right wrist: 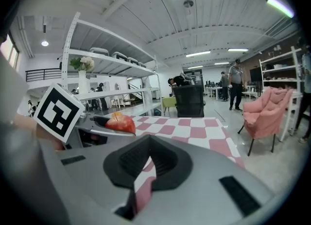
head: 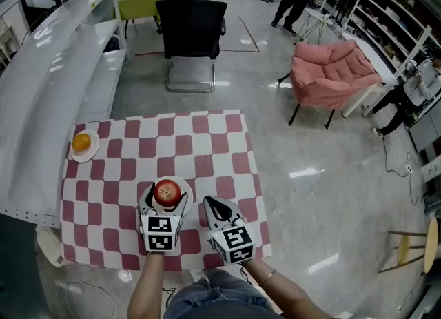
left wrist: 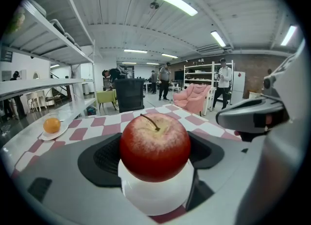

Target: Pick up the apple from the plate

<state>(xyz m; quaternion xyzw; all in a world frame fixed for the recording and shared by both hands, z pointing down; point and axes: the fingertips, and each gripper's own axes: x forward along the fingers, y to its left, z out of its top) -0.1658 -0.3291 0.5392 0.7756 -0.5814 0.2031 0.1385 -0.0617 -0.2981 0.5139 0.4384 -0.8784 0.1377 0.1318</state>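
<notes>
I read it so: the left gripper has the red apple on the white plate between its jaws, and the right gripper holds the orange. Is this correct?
Not quite. The right gripper holds nothing: the right gripper view shows its jaws together and empty. The orange lies on its own small plate, untouched. The rest is right.

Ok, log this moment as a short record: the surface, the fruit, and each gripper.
surface: red-and-white checked tablecloth
target: apple, stem up, on a white plate near the front edge
other fruit: orange on a small plate at the far left corner
left gripper: jaws against both sides of the apple, apparently closed on it
right gripper: beside the plate, jaws nearly together, nothing between them
</notes>
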